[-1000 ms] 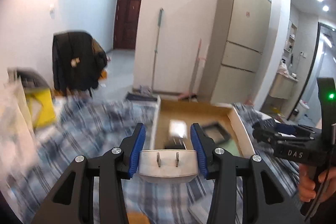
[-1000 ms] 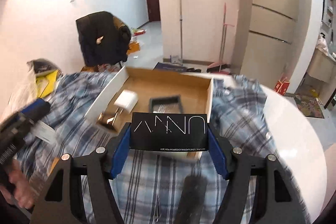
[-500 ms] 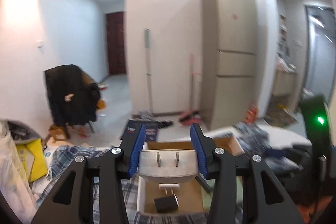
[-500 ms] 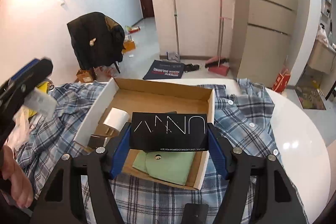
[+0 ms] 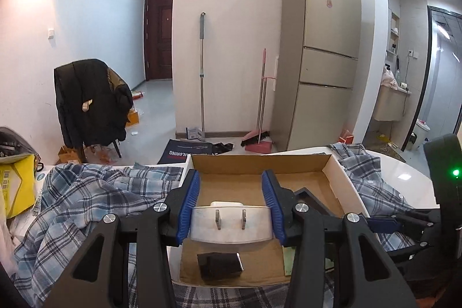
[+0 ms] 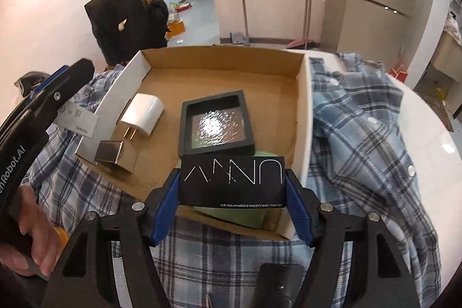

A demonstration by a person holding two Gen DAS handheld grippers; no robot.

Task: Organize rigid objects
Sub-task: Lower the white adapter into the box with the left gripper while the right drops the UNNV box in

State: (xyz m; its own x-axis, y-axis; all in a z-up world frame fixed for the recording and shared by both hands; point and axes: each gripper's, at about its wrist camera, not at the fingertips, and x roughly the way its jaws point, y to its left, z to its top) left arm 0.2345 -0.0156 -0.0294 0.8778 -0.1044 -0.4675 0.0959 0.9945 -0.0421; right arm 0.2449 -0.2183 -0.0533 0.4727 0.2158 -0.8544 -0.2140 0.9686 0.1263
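My left gripper (image 5: 231,204) is shut on a white plug adapter (image 5: 231,225), prongs toward the camera, above the near end of an open cardboard box (image 5: 260,160). My right gripper (image 6: 232,192) is shut on a black box with thin white lettering (image 6: 232,179), over the near right part of the cardboard box (image 6: 219,57). Inside lie a white charger (image 6: 144,111), a small dark cube (image 6: 111,152), a black framed case (image 6: 215,123) and a green item (image 6: 248,215). The left gripper (image 6: 66,82) shows at the left edge of the right wrist view.
A blue plaid shirt (image 6: 355,134) is spread over the white round table (image 6: 433,140) around the box. A dark flat object (image 6: 277,285) lies on the cloth below my right gripper. A yellow bag (image 5: 17,186) sits at the left; a chair with a black jacket (image 5: 89,103) stands beyond.
Both grippers have come over the cardboard box with their objects still held. The right one has sunk and tipped downward, so the box's contents now fill its view.
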